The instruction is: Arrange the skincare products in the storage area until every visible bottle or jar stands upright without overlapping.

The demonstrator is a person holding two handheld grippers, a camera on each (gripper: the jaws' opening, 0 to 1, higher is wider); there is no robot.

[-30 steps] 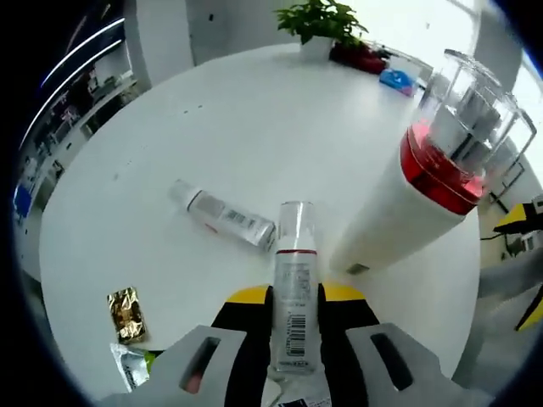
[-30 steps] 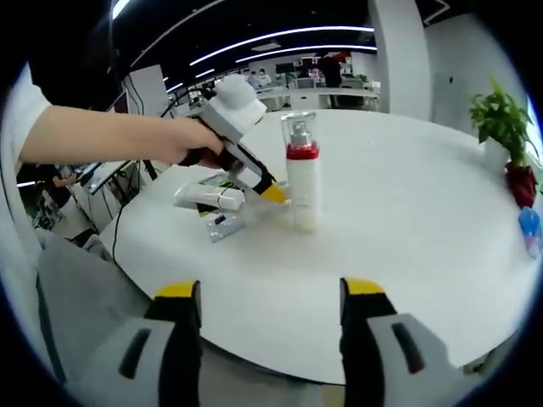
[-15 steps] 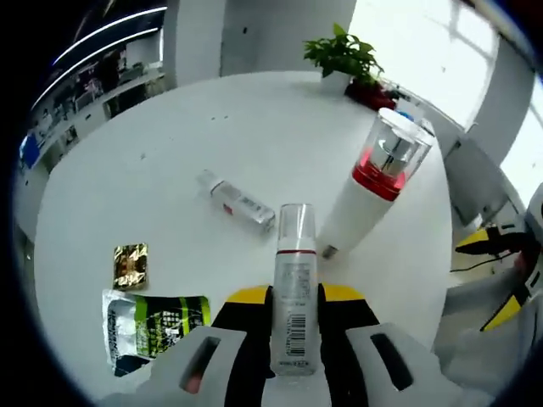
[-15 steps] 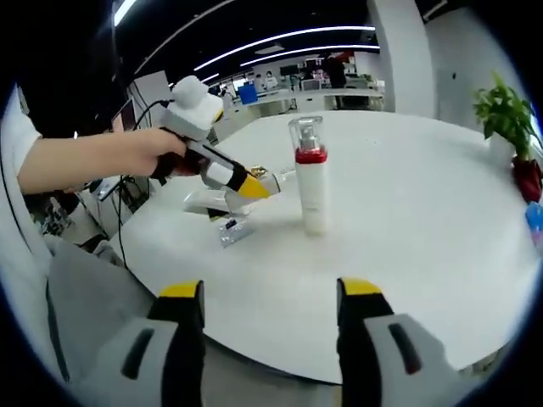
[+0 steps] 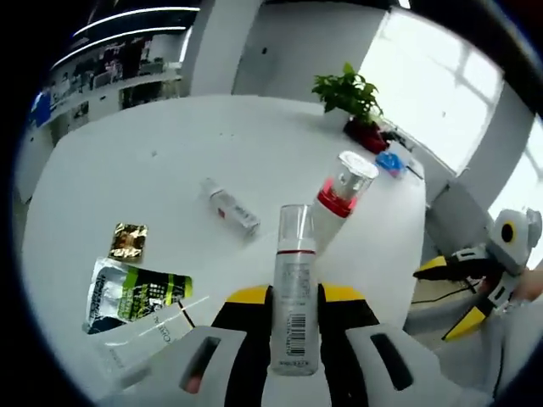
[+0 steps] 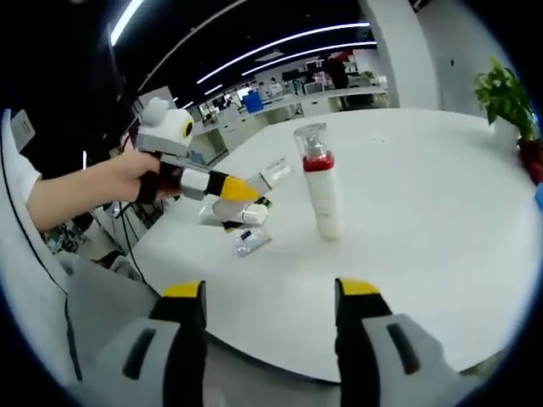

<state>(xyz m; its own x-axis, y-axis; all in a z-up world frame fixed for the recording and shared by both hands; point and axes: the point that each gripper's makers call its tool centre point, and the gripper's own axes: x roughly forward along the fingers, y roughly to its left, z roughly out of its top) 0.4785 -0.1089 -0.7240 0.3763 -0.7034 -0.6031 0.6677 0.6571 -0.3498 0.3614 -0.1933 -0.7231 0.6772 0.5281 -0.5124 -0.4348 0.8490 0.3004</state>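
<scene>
- white round table [image 5: 212, 144] in an open office; pump bottle [image 5: 339, 199] stands upright mid-table, another bottle [image 5: 231, 206] lies flat beside it.
- left gripper [image 5: 293, 318] is clamped on a tube [image 5: 293, 288], held above the table, likely to be stood up.
- right gripper [image 6: 267, 318] hangs near the table edge, jaws wide apart, holding nothing.
- sachets [image 5: 131, 288] lie near the edge; their print is unreadable.

The left gripper [image 6: 242, 188] is lifting and pulling back from the table [image 6: 441, 212] with the small bottle [image 5: 293, 297] clamped between its jaws, moving away from the tall pump bottle [image 6: 321, 181]. The person's hand [image 6: 136, 174] is drawing back toward the table's edge. More packets [image 5: 131, 288] are coming into the left gripper view.
</scene>
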